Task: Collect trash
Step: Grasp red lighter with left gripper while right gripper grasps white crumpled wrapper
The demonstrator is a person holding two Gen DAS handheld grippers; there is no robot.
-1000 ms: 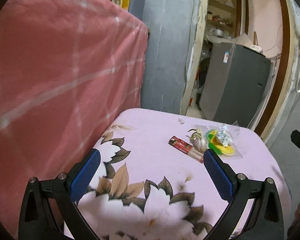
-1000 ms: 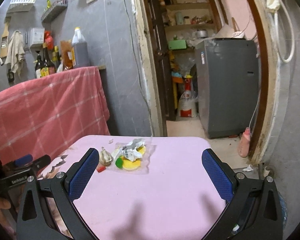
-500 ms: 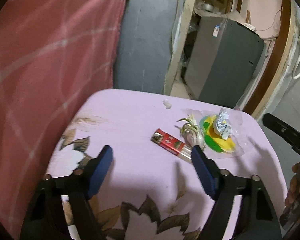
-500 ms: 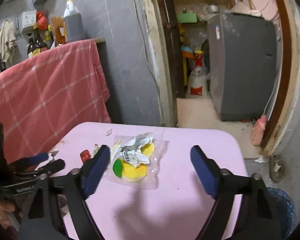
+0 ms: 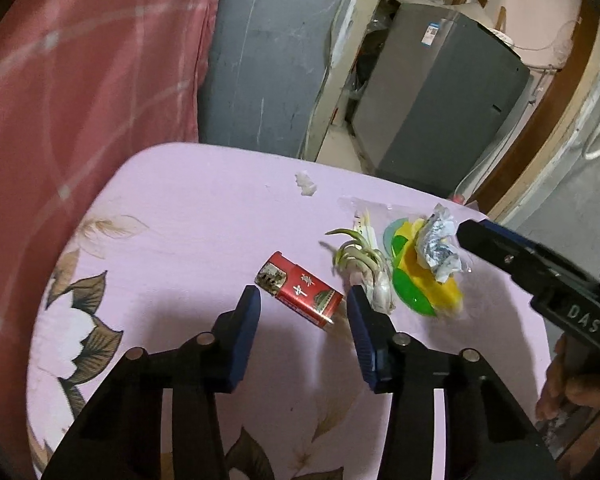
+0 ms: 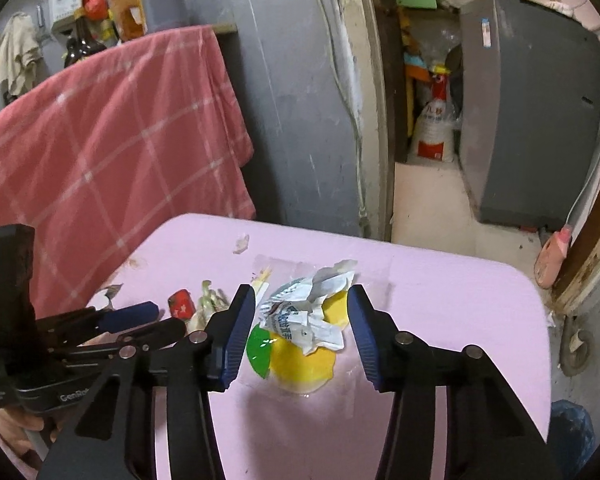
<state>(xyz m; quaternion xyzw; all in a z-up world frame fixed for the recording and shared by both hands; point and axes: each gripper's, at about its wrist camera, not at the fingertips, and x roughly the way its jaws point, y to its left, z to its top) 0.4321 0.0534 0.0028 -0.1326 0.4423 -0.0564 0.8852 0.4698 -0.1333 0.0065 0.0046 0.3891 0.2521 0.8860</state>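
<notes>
Pink tabletop point(image 6: 440, 320) clear on right side, litter cluster mid-table, red cloth point(image 6: 100, 140) flanking left

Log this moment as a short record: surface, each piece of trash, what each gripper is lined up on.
surface: pink tablecloth with flower print
trash 1: red cigarette pack, lying flat
trash 2: sprouted garlic, right of the pack
trash 3: crumpled paper on a yellow-green wrapper
trash 4: small white scrap, apart from the rest
left gripper: closing, pack between the jaws, not yet pressed
right gripper: closing around the crumpled paper, not yet pressed
</notes>
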